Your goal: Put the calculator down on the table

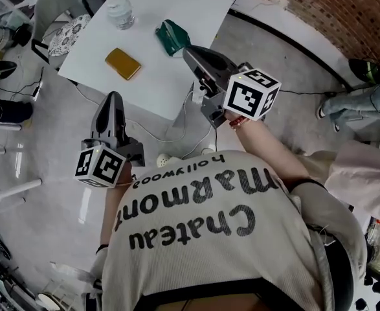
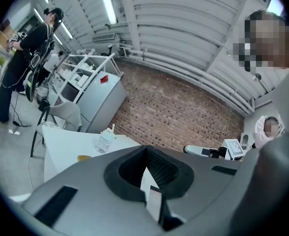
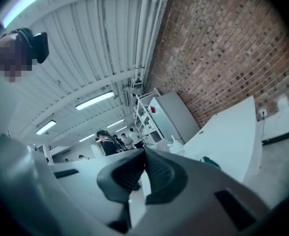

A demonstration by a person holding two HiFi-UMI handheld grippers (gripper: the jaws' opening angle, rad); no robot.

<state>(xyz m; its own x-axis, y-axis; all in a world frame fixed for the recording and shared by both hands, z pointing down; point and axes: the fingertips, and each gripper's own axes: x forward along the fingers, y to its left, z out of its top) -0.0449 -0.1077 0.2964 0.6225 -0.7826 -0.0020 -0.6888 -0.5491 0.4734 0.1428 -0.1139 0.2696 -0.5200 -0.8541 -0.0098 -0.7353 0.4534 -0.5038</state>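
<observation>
**Head view: both grippers empty, calculator down but close to the right fingers**

Nearest the person, the left gripper (image 1: 114, 97) hangs short of the worktop (image 1: 164, 86). Its fingers are closed tip to tip on nothing, and the left gripper view shows only air behind the meeting pads. The right gripper (image 1: 187, 50) is held higher, its fingers likewise pressed together and empty.

Just ahead of the right fingers lies a dark green object (image 1: 172, 36) that I take to be the calculator. It rests on the worktop, apart from both grippers, so the setting-down looks done. Ahead of the left fingers, well apart from them, sits a flat mustard-yellow block (image 1: 123, 63). Farther off stands a clear plastic bottle (image 1: 120, 11).

The chief risk, as I judge it, is the nearness of the right fingers to the calculator. A careless sideways or downward sweep could clip it and shove it toward the worktop's edge on that side, which is not far off. One end of it looks raised, though I cannot tell whether it lies flat. If it is propped, a nudge could tip it over.

White cables (image 1: 177, 131) trail on the floor below the worktop's corner, between the two grippers, and a step forward could snag them. The block and the bottle look safely out of reach.
</observation>
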